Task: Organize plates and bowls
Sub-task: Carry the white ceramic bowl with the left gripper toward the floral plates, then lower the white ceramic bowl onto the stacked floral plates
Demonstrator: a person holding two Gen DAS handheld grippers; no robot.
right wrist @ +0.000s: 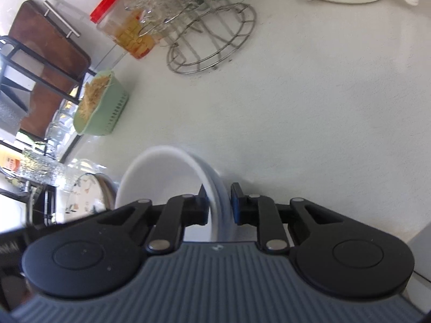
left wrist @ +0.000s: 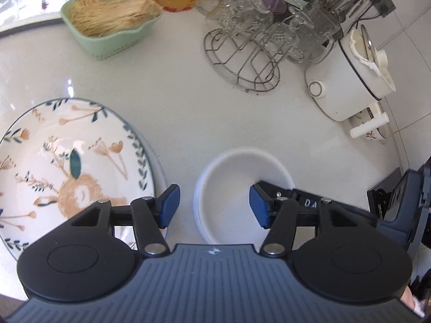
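Note:
A stack of white bowls sits on the white counter, seen from above in the left wrist view. My left gripper is open and empty, hovering over the bowls' near left rim. My right gripper is shut on the white bowl rim, one finger inside and one outside; its finger also shows inside the bowl in the left wrist view. A floral plate lies to the left of the bowls, on top of another plate; its edge shows in the right wrist view.
A wire glass rack with glasses stands behind. A green basket of sticks is at the back left. A white electric pot and a small ladle dish stand right. A jar with a red lid is by the wall.

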